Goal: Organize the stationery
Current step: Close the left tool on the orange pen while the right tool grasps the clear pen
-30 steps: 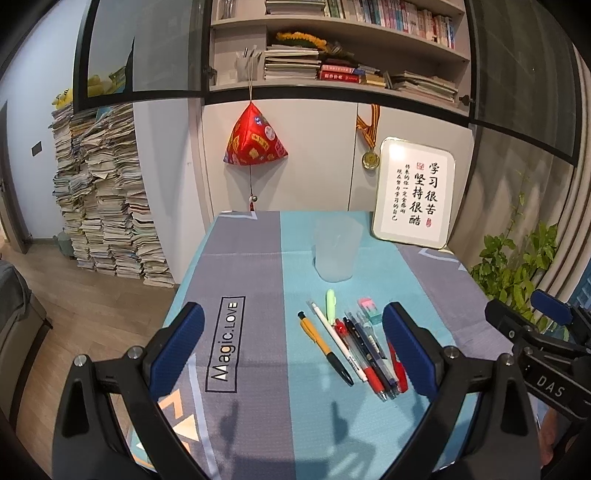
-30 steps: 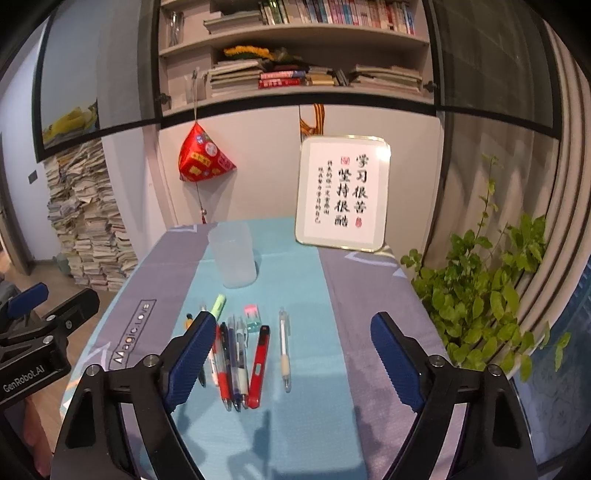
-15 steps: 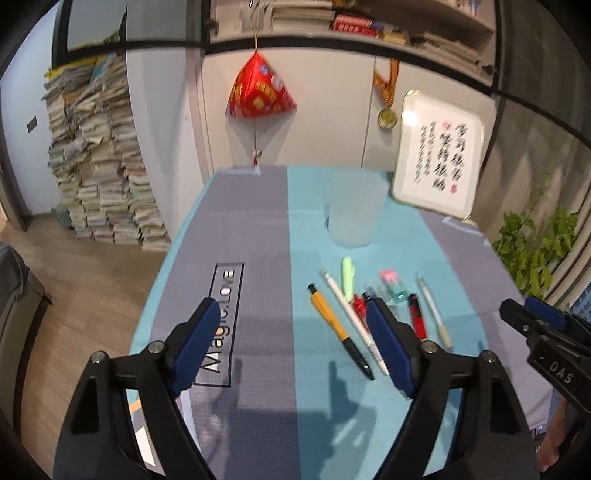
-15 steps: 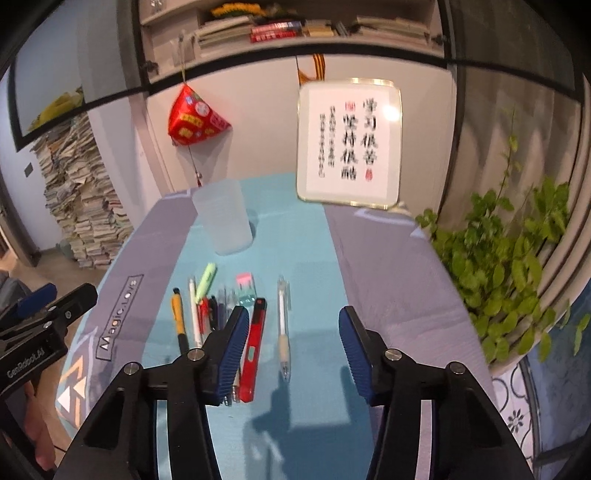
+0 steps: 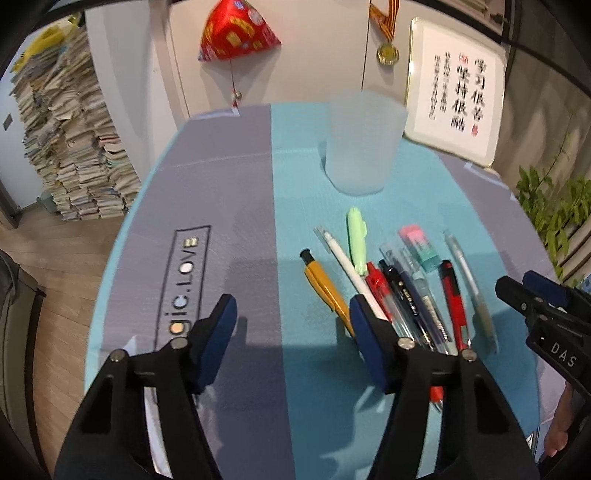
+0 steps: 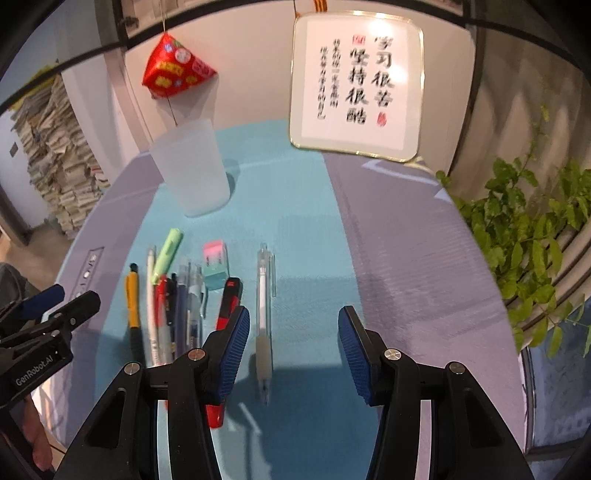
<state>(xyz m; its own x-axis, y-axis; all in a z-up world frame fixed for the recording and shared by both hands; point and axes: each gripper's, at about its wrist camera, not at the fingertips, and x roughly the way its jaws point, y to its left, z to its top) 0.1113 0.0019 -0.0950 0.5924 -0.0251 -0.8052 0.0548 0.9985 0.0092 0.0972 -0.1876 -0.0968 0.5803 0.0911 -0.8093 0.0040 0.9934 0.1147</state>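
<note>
Fingers, left: the left gripper (image 5: 291, 328) has just been narrowing; its blue pads are still apart, nothing is between them, and they hang above the desk cloth beside the orange pen.
Fingers, right: the right gripper (image 6: 293, 347) is half spread and released, grasping nothing; the clear pen lies on the cloth in the gap, nearer the left pad, untouched.
Clear pen: the clear pen (image 6: 263, 314) lies alone, lengthwise toward the camera, just right of the red pen (image 6: 229, 306).
Pen row: the orange pen (image 5: 327, 290), white pen (image 5: 351, 271), green highlighter (image 5: 357, 240) and several dark and clear pens (image 5: 410, 295) lie side by side, tips roughly toward the cup; the left gripper's right pad covers their near ends in the left wrist view.
Eraser: the pink and mint eraser (image 5: 421, 247) sits at the far end of the row, between the clear-barrelled pens and the red pen.
Cup: the frosted cup (image 5: 364, 142) stands upright beyond the pens, apart from them; its inside cannot be seen.
Desk: the desk (image 5: 229, 192) wears a teal and grey cloth with printed lettering.
Surroundings: a framed calligraphy sign (image 6: 356, 85) leans behind the cup, a red hanging ornament (image 5: 236, 31) is on the cabinet, paper stacks (image 5: 70, 147) rise on the left, and a plant (image 6: 532, 236) is on the right.
</note>
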